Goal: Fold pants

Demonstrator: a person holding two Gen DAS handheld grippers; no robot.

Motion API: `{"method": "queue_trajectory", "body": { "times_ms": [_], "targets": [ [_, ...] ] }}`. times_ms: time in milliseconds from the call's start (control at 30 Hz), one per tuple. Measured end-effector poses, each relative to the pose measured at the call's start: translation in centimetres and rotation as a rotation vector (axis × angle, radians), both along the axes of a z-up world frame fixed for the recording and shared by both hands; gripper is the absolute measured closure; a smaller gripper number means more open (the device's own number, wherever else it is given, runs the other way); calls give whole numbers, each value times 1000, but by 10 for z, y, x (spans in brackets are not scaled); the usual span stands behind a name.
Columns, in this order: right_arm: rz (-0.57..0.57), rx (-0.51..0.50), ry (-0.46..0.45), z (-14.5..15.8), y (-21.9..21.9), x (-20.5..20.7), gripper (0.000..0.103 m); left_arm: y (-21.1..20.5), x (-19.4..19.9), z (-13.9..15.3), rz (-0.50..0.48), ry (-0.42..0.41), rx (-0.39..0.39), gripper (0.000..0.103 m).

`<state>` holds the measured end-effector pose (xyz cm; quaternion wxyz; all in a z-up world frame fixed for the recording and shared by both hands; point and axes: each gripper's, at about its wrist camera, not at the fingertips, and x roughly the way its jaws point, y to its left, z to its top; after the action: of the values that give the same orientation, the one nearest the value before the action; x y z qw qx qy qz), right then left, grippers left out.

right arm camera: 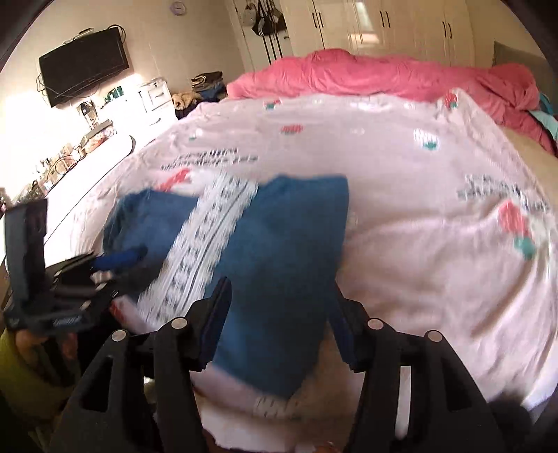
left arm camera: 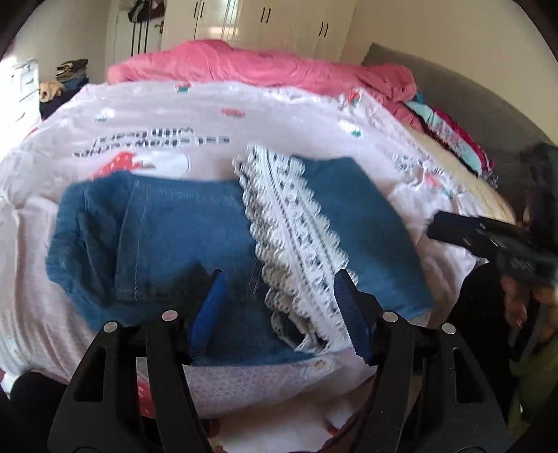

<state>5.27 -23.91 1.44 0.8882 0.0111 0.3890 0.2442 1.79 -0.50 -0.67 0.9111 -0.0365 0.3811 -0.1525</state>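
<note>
Two claws over the bed [left arm camera: 453, 195], both blurred. Pants [left arm camera: 167, 240] blue, lying on the pink printed sheet [left arm camera: 244, 104], already folded into a thick wad, with a white patterned lace band [left arm camera: 296, 230] running diagonally across them.

Left claw [left arm camera: 279, 299]: jaws apart, blue pads either side of the near edge of the pants, lace band end between them. Pads look clear of the cloth, nothing pinched as far as the left wrist view shows. Same claw shows in the right wrist view [right arm camera: 122, 261] at the pants' left edge, a hand under it.

Right claw [right arm camera: 279, 313]: jaws apart, hovering over the near right part of the pants [right arm camera: 279, 261]; blue cloth lies in the gap, but neither pad presses on it. In the left wrist view it [left arm camera: 439, 226] is right of the pants, over the sheet, tips not readable there through blur.

Lace band [right arm camera: 209, 237] sits left of the right claw. Pink duvet [right arm camera: 383, 76] heaped beyond the pants at the far side of the bed. White wardrobe [right arm camera: 401, 28] behind that. TV [right arm camera: 83, 66] on the wall far left of the pants, cluttered white surface [right arm camera: 104, 146] below it.
</note>
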Motion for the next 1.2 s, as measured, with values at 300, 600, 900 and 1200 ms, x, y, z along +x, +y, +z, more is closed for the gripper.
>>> {"method": "queue_trajectory", "body": {
  "times_ms": [300,600,900,1200],
  "targets": [
    [121,-130,6,2,44,95,50,-54,7,2,-78,-11,91,47],
    [93,-112,153,-52,35,151,52,-60,23,-27,-69,89,103,44],
    [119,-66,120,-53,28,151,51,-53,29,-31,-35,98,124,41],
    [103,14,28,-10,25,136,49,-43,22,-17,-39,75,93,35]
  ]
}}
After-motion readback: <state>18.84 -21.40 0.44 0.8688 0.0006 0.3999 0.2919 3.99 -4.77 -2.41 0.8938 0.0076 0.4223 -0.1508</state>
